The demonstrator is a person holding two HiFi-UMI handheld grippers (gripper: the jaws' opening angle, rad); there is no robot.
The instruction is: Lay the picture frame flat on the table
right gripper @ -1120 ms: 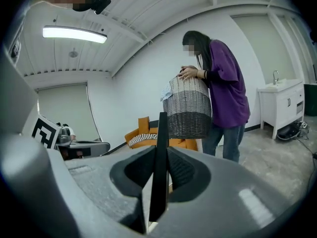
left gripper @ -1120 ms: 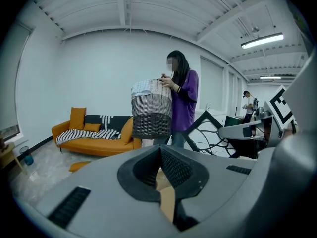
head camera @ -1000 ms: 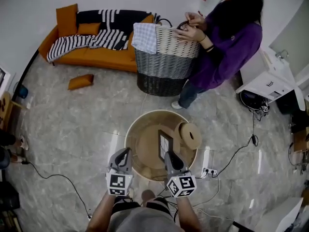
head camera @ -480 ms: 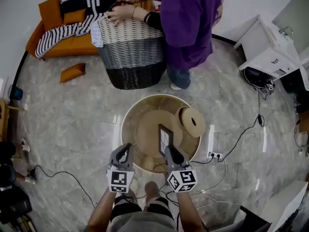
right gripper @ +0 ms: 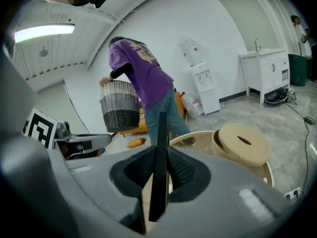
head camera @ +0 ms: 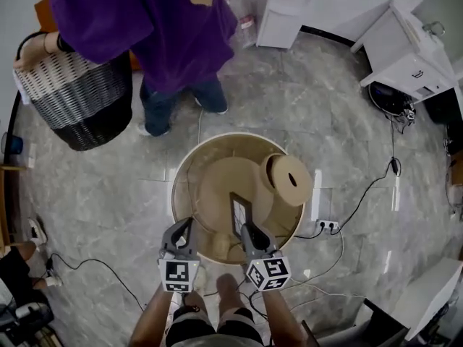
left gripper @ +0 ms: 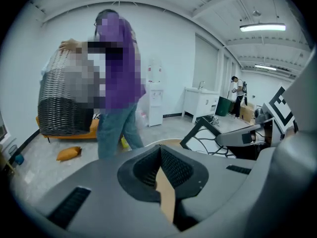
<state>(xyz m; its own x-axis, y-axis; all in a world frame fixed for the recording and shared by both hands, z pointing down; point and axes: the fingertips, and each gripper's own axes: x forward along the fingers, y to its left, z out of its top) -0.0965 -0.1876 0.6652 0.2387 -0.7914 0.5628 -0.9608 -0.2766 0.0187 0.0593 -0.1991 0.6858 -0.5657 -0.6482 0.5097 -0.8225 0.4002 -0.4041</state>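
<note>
At the left, the left gripper (head camera: 181,231) hangs over the near rim of the round table (head camera: 215,186), jaws together on nothing. Beside it the right gripper (head camera: 247,231) pinches the picture frame (head camera: 238,212), upright on edge above the tabletop (contact unclear). I'd tip it gently toward the bare middle, clear of the slotted wooden drum (head camera: 291,179), releasing only once flat. Two grippers, one frame, one table, one drum.

text: none legible | labels: none legible | numbers: none
</note>
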